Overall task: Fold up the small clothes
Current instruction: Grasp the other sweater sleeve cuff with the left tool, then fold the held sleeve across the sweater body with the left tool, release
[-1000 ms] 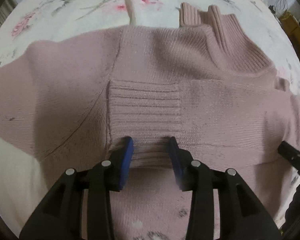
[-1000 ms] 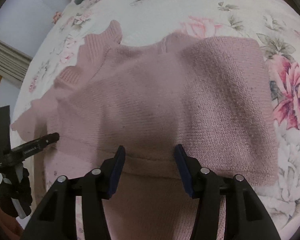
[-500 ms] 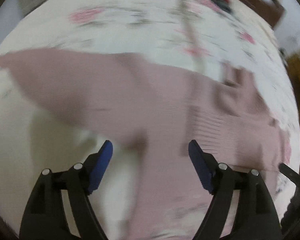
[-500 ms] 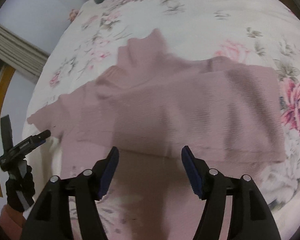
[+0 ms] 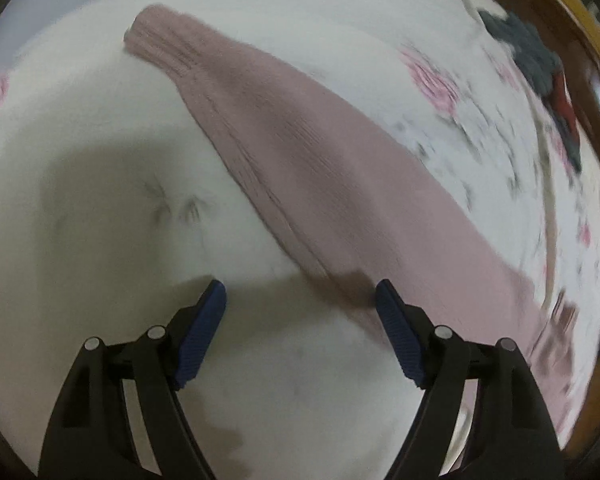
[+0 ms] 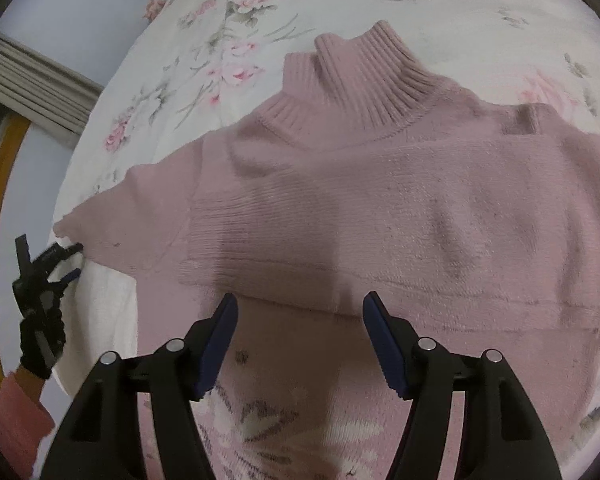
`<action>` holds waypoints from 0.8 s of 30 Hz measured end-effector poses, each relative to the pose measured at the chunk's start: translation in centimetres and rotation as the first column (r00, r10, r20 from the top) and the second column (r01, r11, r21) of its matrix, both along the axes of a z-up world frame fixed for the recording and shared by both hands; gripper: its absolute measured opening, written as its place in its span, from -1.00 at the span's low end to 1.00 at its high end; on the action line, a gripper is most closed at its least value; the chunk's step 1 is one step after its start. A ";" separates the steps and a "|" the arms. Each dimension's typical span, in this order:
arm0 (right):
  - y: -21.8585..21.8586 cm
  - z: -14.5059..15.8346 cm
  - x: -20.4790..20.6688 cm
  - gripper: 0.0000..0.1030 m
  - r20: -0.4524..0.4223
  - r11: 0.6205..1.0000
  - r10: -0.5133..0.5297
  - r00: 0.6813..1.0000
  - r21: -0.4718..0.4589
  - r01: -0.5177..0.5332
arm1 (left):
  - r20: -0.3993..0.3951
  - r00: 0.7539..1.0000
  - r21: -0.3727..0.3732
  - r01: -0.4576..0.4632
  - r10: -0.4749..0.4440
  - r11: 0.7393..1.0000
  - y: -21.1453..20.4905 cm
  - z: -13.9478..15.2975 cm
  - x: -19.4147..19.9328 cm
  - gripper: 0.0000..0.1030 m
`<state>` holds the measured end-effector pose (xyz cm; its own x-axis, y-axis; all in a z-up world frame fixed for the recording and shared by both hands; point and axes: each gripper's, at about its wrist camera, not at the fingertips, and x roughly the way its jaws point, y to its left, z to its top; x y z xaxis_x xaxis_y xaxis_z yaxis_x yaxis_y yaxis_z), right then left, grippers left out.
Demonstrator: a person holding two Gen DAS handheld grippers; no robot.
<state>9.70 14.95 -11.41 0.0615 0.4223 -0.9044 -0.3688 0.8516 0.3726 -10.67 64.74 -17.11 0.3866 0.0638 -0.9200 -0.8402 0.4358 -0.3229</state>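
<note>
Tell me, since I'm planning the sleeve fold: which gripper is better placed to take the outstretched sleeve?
Left. The left gripper hangs open right beside the outstretched sleeve, while the right gripper sits over the sweater body.

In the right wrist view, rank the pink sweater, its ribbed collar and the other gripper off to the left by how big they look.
1. Pink sweater
2. Ribbed collar
3. Left gripper, though it is farther from the camera, so it may only look smallest.
</note>
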 end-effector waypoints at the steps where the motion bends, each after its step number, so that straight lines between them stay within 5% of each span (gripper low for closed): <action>1: 0.2 -0.1 0.1 0.27 0.002 1.000 0.000 1.000 -0.005 0.000 | 0.013 1.000 -0.003 -0.008 0.008 1.000 0.3 -0.1 0.3 0.48; 9: 0.6 -1.2 1.1 0.27 -0.011 0.999 -0.026 1.000 -0.022 0.026 | 0.121 0.986 -0.054 -0.106 0.112 0.993 3.7 -0.9 1.4 0.45; 14: 0.7 -1.4 1.3 0.27 -0.007 0.999 -0.011 1.000 -0.042 0.010 | 0.181 0.972 -0.093 -0.132 0.148 0.987 4.3 -0.7 1.8 -0.74; 24: -0.6 -1.4 1.7 0.27 -0.002 0.999 -0.032 1.000 -0.038 0.031 | 0.294 0.955 0.025 -0.047 0.037 0.999 -1.2 6.0 3.2 -0.81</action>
